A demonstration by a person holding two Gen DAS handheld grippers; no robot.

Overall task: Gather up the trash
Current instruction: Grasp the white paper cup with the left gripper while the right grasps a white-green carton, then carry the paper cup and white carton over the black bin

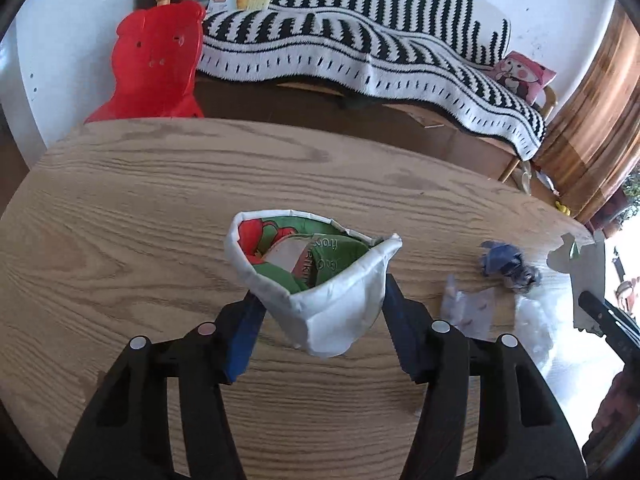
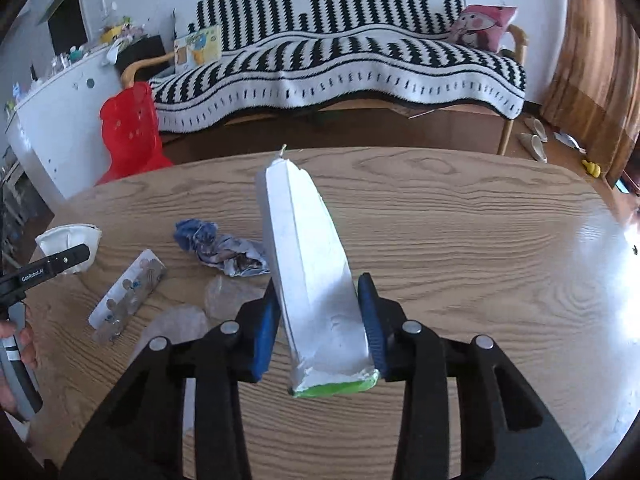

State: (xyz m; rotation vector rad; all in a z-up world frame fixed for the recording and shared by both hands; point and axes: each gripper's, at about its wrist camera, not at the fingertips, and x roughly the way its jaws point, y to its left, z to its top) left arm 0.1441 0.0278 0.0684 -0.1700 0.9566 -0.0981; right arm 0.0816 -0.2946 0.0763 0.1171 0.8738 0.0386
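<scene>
My left gripper (image 1: 320, 296) is shut on a white paper bag (image 1: 332, 300) with a red and green print inside, its mouth open upward, held above the wooden table (image 1: 140, 200). My right gripper (image 2: 318, 300) is shut on a flattened white carton (image 2: 308, 248) with a green end, tilted away from me. On the table lie a crumpled blue wrapper (image 2: 220, 248), a pill blister strip (image 2: 128, 294) and clear plastic film (image 2: 192, 312). The wrapper (image 1: 508, 264) and blister strip (image 1: 468, 308) also show right of the bag in the left wrist view.
A sofa with a black-and-white striped throw (image 2: 340, 60) stands behind the table. A red plastic chair (image 1: 156, 64) sits at the far left edge. A pink cushion (image 2: 480, 26) lies on the sofa. A white cabinet (image 2: 52, 104) is at left.
</scene>
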